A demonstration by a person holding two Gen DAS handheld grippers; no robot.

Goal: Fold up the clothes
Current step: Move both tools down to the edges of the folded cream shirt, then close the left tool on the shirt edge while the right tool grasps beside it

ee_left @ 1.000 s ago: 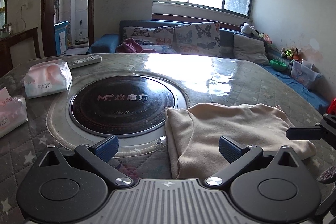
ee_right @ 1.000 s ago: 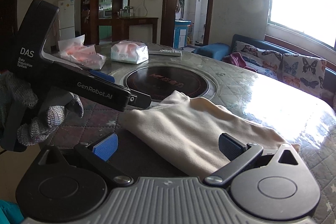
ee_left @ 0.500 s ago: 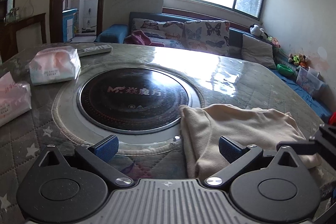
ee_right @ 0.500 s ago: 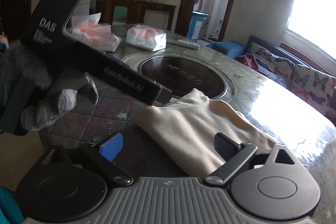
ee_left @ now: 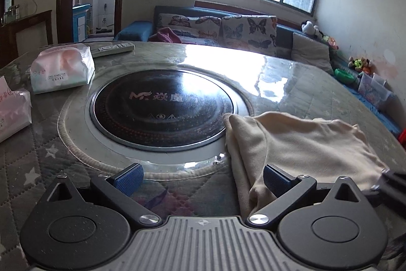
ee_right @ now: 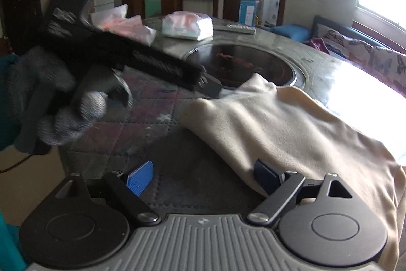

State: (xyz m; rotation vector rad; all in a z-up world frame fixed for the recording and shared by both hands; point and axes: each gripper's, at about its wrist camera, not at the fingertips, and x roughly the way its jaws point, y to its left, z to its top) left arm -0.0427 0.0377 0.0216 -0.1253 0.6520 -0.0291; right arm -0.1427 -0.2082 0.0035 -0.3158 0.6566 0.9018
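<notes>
A folded cream garment (ee_left: 299, 144) lies on the round table, right of the black hob. It also shows in the right wrist view (ee_right: 284, 123). My left gripper (ee_left: 200, 178) is open, with its right pad at the garment's near left edge. In the right wrist view the left gripper's body (ee_right: 157, 67) is blurred, its tip by the garment's far left corner. My right gripper (ee_right: 203, 173) is open, with its right pad against the garment's near edge. Neither gripper holds cloth.
A black round hob (ee_left: 162, 106) sits in the table's middle. Two tissue packs (ee_left: 61, 70) and a remote (ee_left: 111, 48) lie at the far left. A sofa with butterfly cushions (ee_left: 223, 27) stands behind. The table's near edge (ee_right: 66, 151) is on the left.
Both grippers have moved to the left along the garment's near edge, so the garment now sits further right in both views. Both stay open.
</notes>
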